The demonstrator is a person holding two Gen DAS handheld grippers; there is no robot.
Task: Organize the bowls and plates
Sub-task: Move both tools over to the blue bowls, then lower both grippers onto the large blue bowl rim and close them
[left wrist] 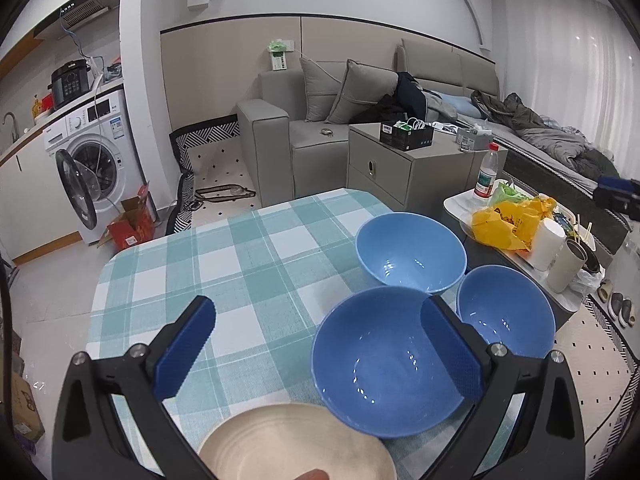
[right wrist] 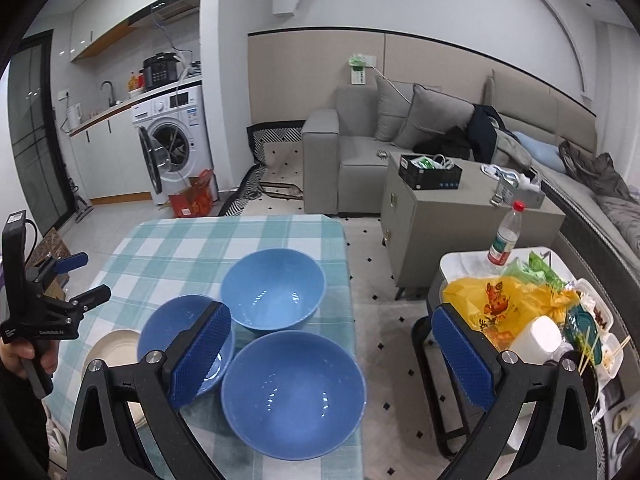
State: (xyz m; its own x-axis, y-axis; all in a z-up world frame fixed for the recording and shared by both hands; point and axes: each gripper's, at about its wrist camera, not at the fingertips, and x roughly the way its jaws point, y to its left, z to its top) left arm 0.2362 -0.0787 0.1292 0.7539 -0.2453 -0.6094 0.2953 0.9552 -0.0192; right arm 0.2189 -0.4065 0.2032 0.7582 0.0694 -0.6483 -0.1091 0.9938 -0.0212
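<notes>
In the left wrist view we see the left gripper (left wrist: 320, 328) spread wide, its blue-padded fingers (left wrist: 186, 350) holding nothing. The finger at 4 o'clock overlaps the rim of the nearest round blue bowl (left wrist: 380, 368) in the frame; whether it touches we cannot tell. Two more glossy blue bowls stand on the teal-and-white checked tablecloth (left wrist: 224, 280): one at 1 o'clock (left wrist: 411, 254), another at 3 o'clock (left wrist: 506, 312), all three close together. A cream ridged plate (left wrist: 296, 444) lies at 6 o'clock, just under the gripper, beside the nearest bowl.

In the right wrist view the right gripper (right wrist: 332, 344) is likewise fully parted and empty, hovering above the blue bowl at the table's near edge (right wrist: 294, 394). Its left finger covers part of the bowl at 9 o'clock (right wrist: 180, 328); the third bowl (right wrist: 273, 288) sits at 12 o'clock. At far 9 o'clock we see the left gripper (right wrist: 82, 276) from the side, held upright in a hand (right wrist: 24, 354), fingers apart. The cream plate (right wrist: 114, 348) peeks out beside the bowls. A cluttered white side table (right wrist: 460, 260) stands at 3 o'clock.
</notes>
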